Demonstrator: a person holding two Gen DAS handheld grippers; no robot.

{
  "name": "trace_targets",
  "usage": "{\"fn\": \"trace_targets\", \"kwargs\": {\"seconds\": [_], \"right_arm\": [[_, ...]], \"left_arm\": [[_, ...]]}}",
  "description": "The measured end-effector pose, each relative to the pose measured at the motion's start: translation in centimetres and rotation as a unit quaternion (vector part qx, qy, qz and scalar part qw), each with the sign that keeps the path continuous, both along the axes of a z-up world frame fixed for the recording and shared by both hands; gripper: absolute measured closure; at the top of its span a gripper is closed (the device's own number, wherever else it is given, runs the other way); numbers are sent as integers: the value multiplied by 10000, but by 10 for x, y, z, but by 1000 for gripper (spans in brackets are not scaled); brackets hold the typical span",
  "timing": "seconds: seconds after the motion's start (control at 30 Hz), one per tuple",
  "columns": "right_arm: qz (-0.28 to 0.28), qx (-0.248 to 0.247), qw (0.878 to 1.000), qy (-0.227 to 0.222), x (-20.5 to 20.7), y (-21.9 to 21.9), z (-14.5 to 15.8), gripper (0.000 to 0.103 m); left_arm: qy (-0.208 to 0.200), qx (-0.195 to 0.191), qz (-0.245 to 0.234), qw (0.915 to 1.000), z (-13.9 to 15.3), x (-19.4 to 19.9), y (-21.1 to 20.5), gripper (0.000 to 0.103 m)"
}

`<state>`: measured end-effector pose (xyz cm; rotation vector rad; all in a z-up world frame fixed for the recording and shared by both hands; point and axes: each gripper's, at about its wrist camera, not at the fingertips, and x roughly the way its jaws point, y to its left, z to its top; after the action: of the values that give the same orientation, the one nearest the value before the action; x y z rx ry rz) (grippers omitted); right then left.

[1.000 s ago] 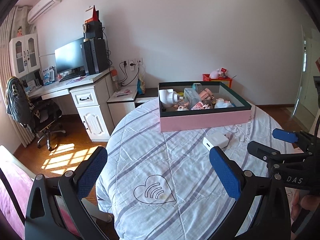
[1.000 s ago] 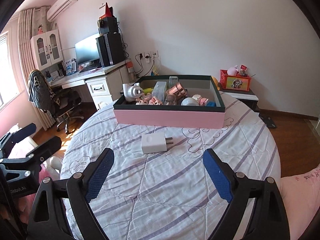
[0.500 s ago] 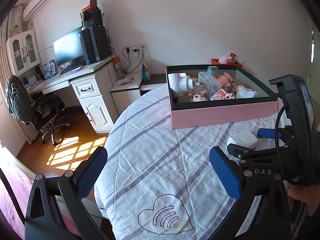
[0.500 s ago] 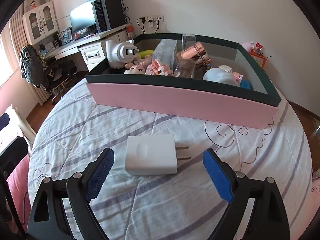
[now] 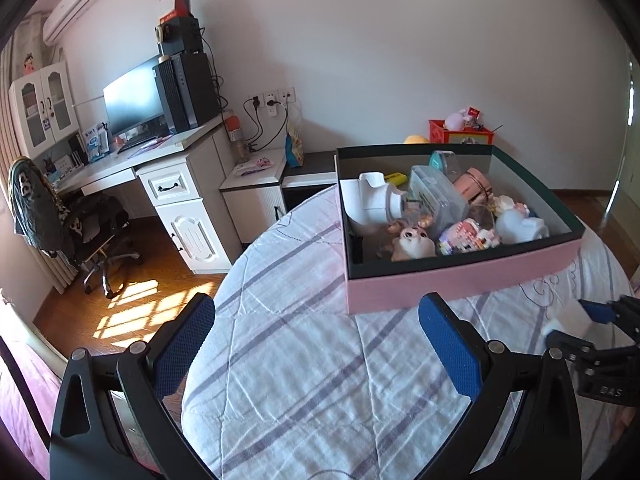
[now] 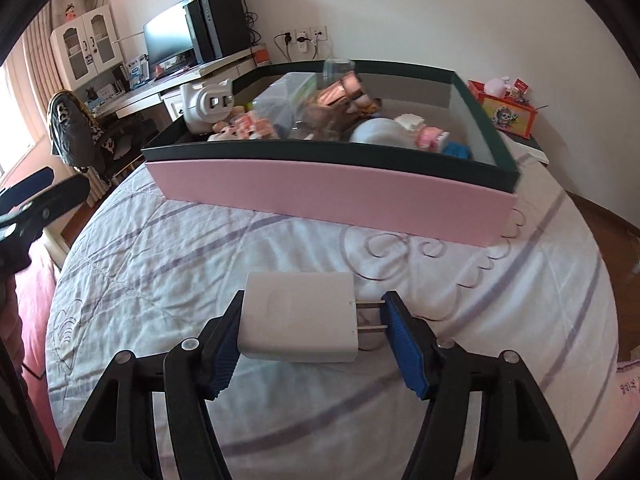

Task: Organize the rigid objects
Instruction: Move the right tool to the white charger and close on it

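Your right gripper [image 6: 310,326] pinches a white charger [image 6: 298,316] end to end: one pad on its body, the other against the prong tips. It sits near the front edge of the round table [image 6: 280,252], which is covered in a striped cloth. Your left gripper [image 5: 316,344] hangs spread wide, holding nothing. The pink box [image 6: 332,188] of toys sits toward the table's far edge.

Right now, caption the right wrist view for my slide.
Right gripper closing on a white charger lying on the striped quilt, before the pink toy box.
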<state>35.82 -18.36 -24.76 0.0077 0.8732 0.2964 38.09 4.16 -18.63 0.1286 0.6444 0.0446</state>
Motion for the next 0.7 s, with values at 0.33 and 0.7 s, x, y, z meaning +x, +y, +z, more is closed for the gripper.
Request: {"fn": "trace_targets", "kwargs": {"seconds": [0.33, 0.7], "right_arm": [[-1037, -89, 9945, -118, -1, -104, 7, 36], [-1135, -60, 9933, -184, 35, -124, 8, 36]], "left_arm": [[854, -337, 45, 9958, -20, 92, 10, 47], [1234, -168, -368, 9915, -41, 127, -14, 93]]}}
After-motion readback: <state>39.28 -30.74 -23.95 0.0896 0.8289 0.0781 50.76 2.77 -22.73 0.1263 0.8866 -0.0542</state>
